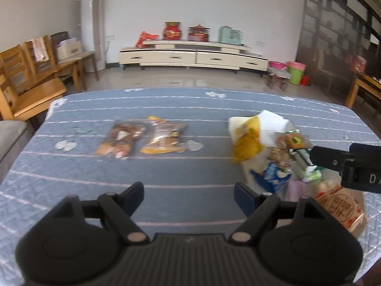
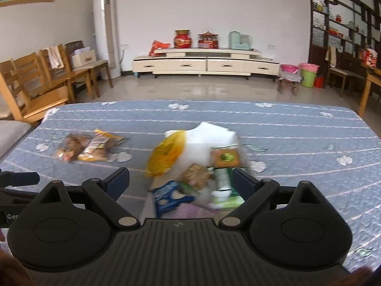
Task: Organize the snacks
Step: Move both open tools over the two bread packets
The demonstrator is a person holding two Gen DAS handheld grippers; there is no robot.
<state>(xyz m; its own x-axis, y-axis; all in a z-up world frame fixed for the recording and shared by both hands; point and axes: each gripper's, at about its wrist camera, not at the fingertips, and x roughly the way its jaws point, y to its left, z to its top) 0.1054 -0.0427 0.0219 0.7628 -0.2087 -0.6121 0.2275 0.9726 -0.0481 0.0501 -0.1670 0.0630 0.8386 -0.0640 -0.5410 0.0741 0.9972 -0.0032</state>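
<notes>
A white bag (image 2: pixel 209 140) lies open on the blue quilted table (image 2: pixel 285 133) with a heap of snacks on it: a yellow packet (image 2: pixel 166 153), a brown-and-green packet (image 2: pixel 225 157), a blue packet (image 2: pixel 170 196) and a green-white packet (image 2: pixel 222 178). Two clear packs of brown snacks (image 2: pixel 88 146) lie apart to the left. My right gripper (image 2: pixel 182 181) is open, low over the heap. My left gripper (image 1: pixel 189 195) is open and empty over bare cloth, left of the heap (image 1: pixel 283 157). The two packs (image 1: pixel 142 138) lie ahead of it. A red-printed pack (image 1: pixel 340 207) lies at the heap's near right.
Wooden chairs (image 1: pixel 31 78) stand off the table's left edge. A grey sofa arm (image 1: pixel 12 138) is at the left. A cream TV cabinet (image 1: pixel 193 57) stands against the far wall. The right gripper's body (image 1: pixel 350 164) reaches in from the right in the left wrist view.
</notes>
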